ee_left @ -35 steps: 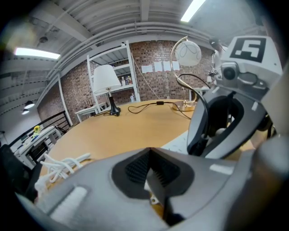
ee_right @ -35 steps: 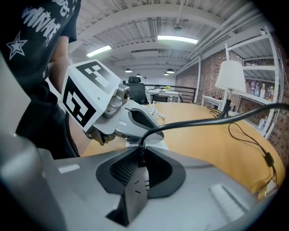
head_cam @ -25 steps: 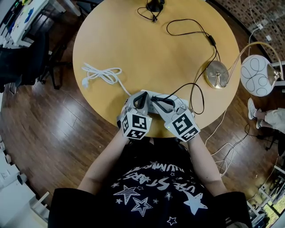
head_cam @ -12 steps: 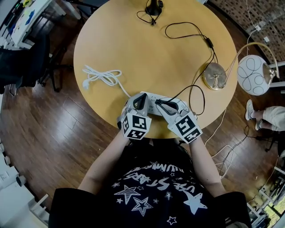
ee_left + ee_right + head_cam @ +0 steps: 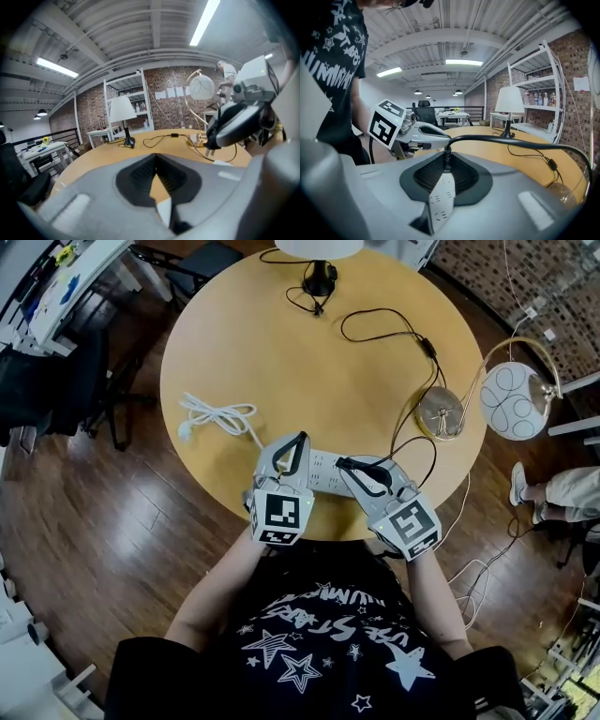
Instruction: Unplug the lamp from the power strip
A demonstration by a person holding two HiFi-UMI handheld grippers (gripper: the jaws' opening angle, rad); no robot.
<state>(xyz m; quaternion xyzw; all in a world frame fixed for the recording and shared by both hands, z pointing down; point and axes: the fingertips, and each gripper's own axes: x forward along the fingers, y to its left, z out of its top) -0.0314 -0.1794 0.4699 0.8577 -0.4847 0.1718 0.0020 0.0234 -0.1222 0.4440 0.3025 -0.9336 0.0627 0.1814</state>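
A white power strip (image 5: 324, 465) lies near the front edge of the round wooden table (image 5: 309, 352). My left gripper (image 5: 292, 442) is over its left end, jaws closed with a bit of the white strip (image 5: 164, 212) between them. My right gripper (image 5: 353, 466) is shut on the lamp's black plug (image 5: 209, 146), just above the strip's right part. The plug's prongs show bare in the left gripper view. Its black cord (image 5: 511, 139) runs out of the right gripper (image 5: 443, 176) to the gold lamp base (image 5: 439, 414). The lamp's globe shade (image 5: 506, 401) hangs past the table's right edge.
A coiled white cord (image 5: 220, 412) lies on the table at the left. A second lamp with a black base (image 5: 320, 281) and white shade (image 5: 122, 109) stands at the far edge. A chair (image 5: 56, 371) is at the left, and loose cables (image 5: 478, 563) lie on the wooden floor at the right.
My right gripper has drawn back a little toward me and to the right with the plug in it. The left gripper has stayed on the strip. The head view has shifted slightly.
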